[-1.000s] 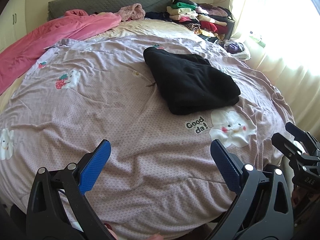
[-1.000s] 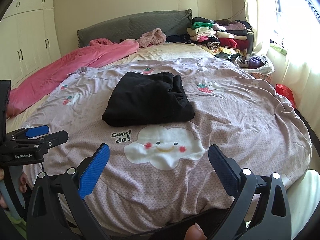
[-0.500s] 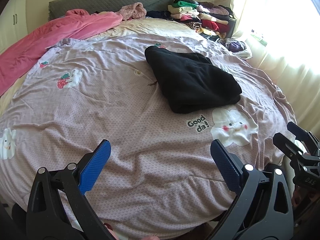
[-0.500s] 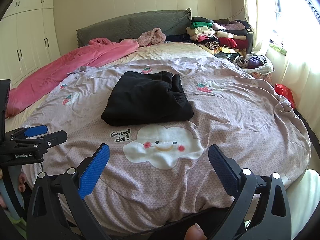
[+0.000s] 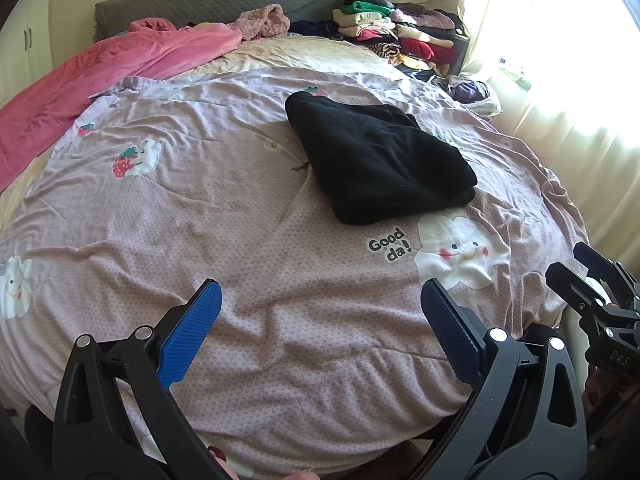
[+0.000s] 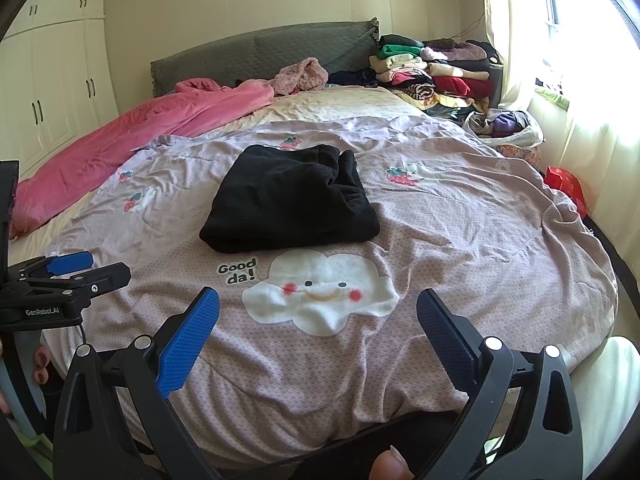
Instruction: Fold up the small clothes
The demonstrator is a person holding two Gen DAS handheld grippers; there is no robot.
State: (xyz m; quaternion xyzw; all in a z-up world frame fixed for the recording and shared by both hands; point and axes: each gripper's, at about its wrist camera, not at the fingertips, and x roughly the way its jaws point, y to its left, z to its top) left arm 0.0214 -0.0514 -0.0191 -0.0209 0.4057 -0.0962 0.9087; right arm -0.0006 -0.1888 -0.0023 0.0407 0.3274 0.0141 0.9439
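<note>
A folded black garment (image 5: 380, 160) (image 6: 292, 200) lies on the lilac bed cover (image 5: 200, 220) (image 6: 460, 232), just beyond a white cloud print with the words "Good da!". My left gripper (image 5: 320, 316) hovers open over the near edge of the bed, well short of the garment, with nothing between its blue pads. My right gripper (image 6: 318, 320) is also open and empty, above the cloud print. Each gripper shows at the side of the other's view: the right one (image 5: 592, 280) and the left one (image 6: 80, 268).
A pink blanket (image 5: 100, 76) (image 6: 140, 132) runs along the far left of the bed. A pile of folded clothes (image 5: 396, 32) (image 6: 432, 72) stands at the far right by the grey headboard (image 6: 260, 52). A basket of laundry (image 6: 504, 128) and curtains are on the right; cupboards (image 6: 52, 92) on the left.
Both grippers have drifted slightly; the garment sits a little higher in the left view. Both stay open and the garment has not moved on the bed.
</note>
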